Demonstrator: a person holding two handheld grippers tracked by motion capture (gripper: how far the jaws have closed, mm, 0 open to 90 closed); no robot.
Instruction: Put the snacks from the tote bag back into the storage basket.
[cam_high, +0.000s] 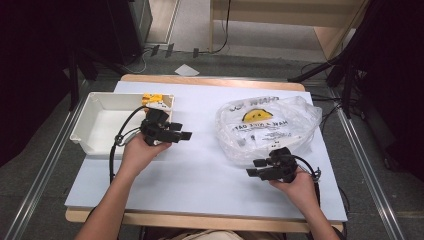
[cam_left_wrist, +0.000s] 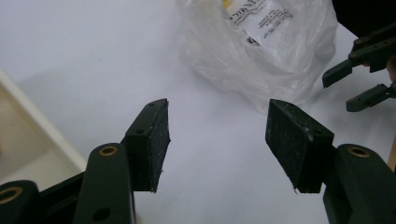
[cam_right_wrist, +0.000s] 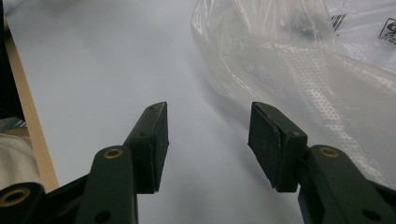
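Jaws of both grippers stand apart and hold nothing: left gripper (cam_high: 186, 135) beside the white tray (cam_high: 95, 102), right gripper (cam_high: 251, 167) at the bag's 6 o'clock edge, probably to grasp it. I count one plastic bag (cam_high: 267, 125), one tray, two grippers

Grey floor (cam_high: 45, 165) wraps round the wood-edged table (cam_high: 210, 80), pale wooden furniture (cam_high: 280, 15) sits top centre, a dark cabinet (cam_high: 125, 25) upper left, black stand legs (cam_high: 325, 67) upper right.
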